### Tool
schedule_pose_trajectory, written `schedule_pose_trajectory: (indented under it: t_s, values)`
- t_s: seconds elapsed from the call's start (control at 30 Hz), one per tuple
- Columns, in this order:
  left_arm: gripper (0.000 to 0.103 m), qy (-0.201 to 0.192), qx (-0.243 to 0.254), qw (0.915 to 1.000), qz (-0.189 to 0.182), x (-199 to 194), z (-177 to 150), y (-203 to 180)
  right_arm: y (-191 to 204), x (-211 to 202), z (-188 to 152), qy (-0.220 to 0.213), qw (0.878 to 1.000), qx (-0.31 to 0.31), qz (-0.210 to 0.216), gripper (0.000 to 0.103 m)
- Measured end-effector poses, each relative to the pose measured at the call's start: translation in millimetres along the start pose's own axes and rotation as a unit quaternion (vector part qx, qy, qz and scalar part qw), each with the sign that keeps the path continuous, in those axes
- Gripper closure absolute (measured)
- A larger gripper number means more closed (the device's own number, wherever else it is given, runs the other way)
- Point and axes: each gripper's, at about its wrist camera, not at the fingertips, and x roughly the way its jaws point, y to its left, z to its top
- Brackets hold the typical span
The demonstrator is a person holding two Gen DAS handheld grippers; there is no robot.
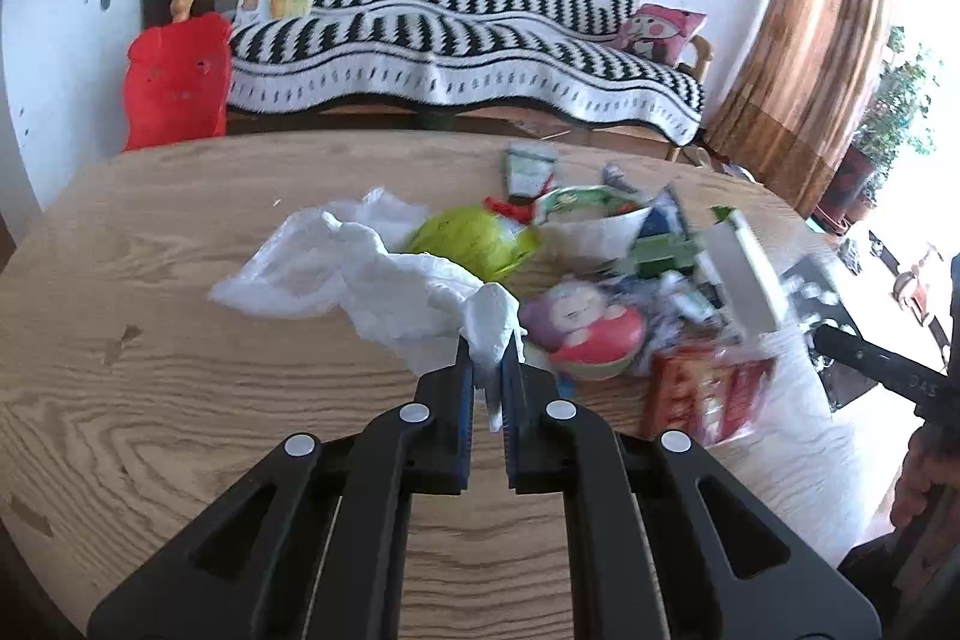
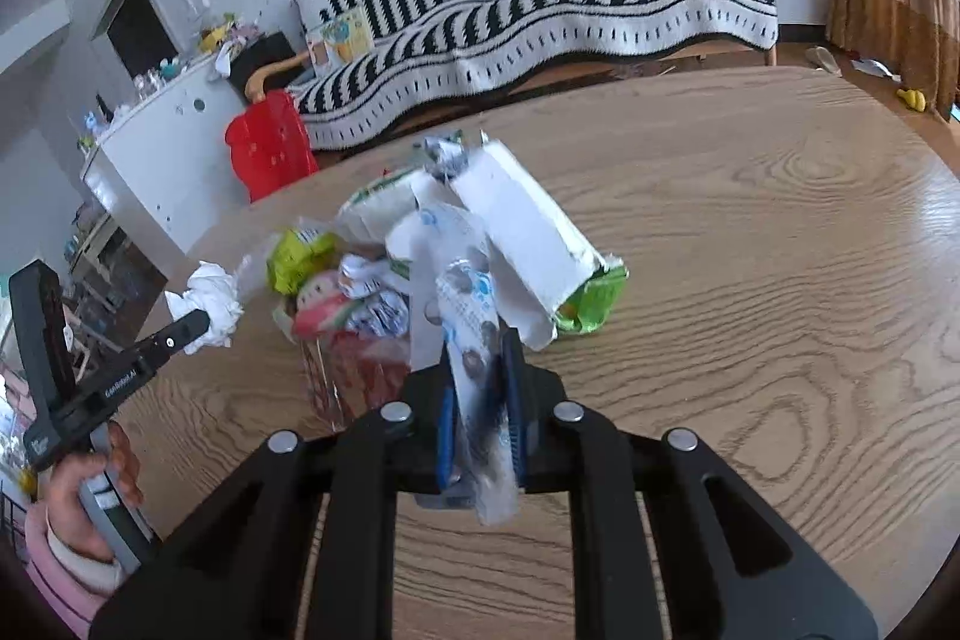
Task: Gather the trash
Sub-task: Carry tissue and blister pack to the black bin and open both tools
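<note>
The left gripper has its fingers pressed onto a bunched edge of a white plastic bag. The rest of the bag lies crumpled on the wooden table, spreading away from the fingertips toward the far edge. In the right wrist view the same gripper appears at the left, with the white wad held at its tip above the table's left edge and a hand around its grip.

The right gripper pinches a silvery white wrapper printed with blue and dark round marks. The wrapper runs between the blue pads and hangs out past the back of the fingers. It is blurred, so its print cannot be read.

The trash pile lies near the middle of the table, just beyond both grippers:
- a yellow-green packet, touching the plastic bag;
- a round pink and red packet with a cartoon face, just beside the left fingertips;
- a red printed packet, toward the near edge;
- a white carton with a green end, tilted, on the right of the pile;
- a white bowl-shaped container with a green rim, toward the far side.

Several smaller blue and white wrappers sit between these; they are too blurred to tell apart.

Behind the table stands a sofa with a black and white striped cover, with a red item at its left end.
</note>
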Motion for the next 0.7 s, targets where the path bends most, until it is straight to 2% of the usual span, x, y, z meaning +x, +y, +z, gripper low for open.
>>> schedule_pose_trajectory:
  t_s: [0.1, 0.23, 0.37, 0.43, 0.47, 0.5, 0.53, 0.57, 0.63, 0.67, 0.7]
  values:
    - [0.096, -0.004, 0.022, 0.9996, -0.020, -13, 8, -29, -2, -18, 10, -0.013, 1.000, 0.022, 0.003, 0.090]
    - [0.096, -0.014, 0.076, 0.9953, -0.059, -38, 20, -86, -15, -59, 14, -0.038, 0.998, 0.049, 0.017, 0.090]
    - [0.096, -0.004, 0.138, 0.9815, -0.133, -61, 14, -168, -52, -132, -2, -0.080, 0.995, 0.058, -0.003, 0.090]
    - [0.096, 0.020, 0.176, 0.9674, -0.181, -68, -3, -221, -72, -172, -20, -0.105, 0.992, 0.058, -0.035, 0.090]
    - [0.096, 0.042, 0.200, 0.9564, -0.209, -69, -19, -253, -83, -190, -32, -0.114, 0.990, 0.059, -0.054, 0.090]
    - [0.096, 0.057, 0.213, 0.9493, -0.224, -68, -30, -272, -98, -211, -49, -0.119, 0.988, 0.065, -0.076, 0.090]
    - [0.096, 0.082, 0.234, 0.9378, -0.243, -65, -49, -300, -110, -221, -61, -0.119, 0.986, 0.072, -0.088, 0.090]
    - [0.096, 0.099, 0.248, 0.9298, -0.253, -63, -64, -317, -127, -232, -79, -0.113, 0.984, 0.086, -0.105, 0.090]
    - [0.096, 0.155, 0.291, 0.9034, -0.274, -50, -110, -364, -158, -240, -115, -0.091, 0.981, 0.121, -0.119, 0.090]
    - [0.096, 0.174, 0.304, 0.8943, -0.278, -44, -127, -378, -175, -238, -135, -0.075, 0.979, 0.141, -0.125, 0.090]
    - [0.096, 0.204, 0.324, 0.8810, -0.278, -32, -151, -397, -186, -235, -149, -0.062, 0.977, 0.156, -0.130, 0.090]
